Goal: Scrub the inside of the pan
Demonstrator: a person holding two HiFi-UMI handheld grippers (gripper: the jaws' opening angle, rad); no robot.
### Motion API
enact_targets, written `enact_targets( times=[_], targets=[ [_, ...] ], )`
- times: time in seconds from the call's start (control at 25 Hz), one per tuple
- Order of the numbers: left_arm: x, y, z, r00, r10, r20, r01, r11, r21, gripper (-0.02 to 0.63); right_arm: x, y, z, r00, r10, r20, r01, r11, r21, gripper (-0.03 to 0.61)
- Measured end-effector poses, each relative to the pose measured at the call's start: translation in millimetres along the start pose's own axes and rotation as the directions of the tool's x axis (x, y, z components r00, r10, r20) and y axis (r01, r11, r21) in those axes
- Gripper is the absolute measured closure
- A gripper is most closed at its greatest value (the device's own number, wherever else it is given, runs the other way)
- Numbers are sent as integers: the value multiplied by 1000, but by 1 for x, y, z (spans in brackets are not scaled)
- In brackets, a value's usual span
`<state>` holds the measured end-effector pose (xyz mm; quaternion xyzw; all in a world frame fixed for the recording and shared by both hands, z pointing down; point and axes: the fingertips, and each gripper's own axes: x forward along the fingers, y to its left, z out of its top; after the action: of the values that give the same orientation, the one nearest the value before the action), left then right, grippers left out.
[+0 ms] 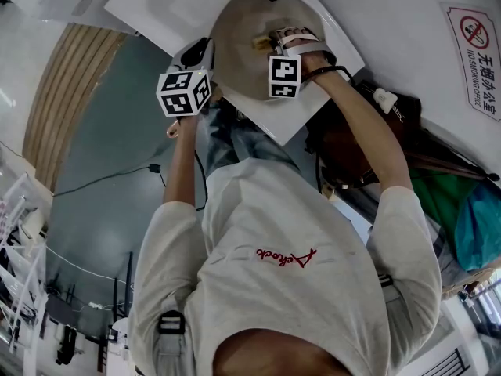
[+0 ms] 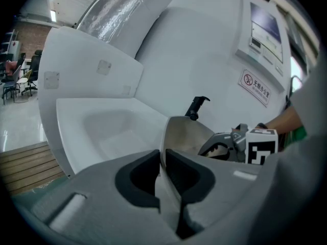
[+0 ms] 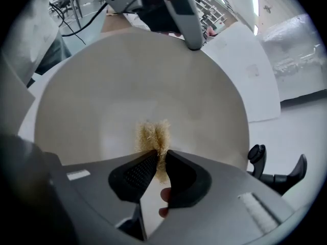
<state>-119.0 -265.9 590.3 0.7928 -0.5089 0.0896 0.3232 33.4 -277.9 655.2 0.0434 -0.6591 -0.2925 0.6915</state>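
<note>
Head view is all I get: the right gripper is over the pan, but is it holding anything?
Observer: Yes. The right gripper is shut on a tan scrubber.
Operator: Is the scrubber on the inside?
Observer: Its tuft points at the inner face of the pan and looks to be touching it.
Operator: And the left one, does it have the pan?
Observer: The left gripper is shut on the rim.
</note>
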Motion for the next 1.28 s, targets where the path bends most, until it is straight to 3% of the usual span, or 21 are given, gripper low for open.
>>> enact_targets(
  times=[0.24,0.48,1.28],
  targets=[
    [1,2,-1,1000,0,-6,0,1000,-1,577,5,-48,9,995,-100,-4,100,995,30,509],
    [2,2,-1,1000,-8,-15,8,1000,0,577,17,-61,19,994,-107,-16,107,993,41,509],
    [2,3,-2,1000,2,-13,-2,1000,-3,577,2,26,24,999,-4,-37,0,994,-106,509]
  ],
)
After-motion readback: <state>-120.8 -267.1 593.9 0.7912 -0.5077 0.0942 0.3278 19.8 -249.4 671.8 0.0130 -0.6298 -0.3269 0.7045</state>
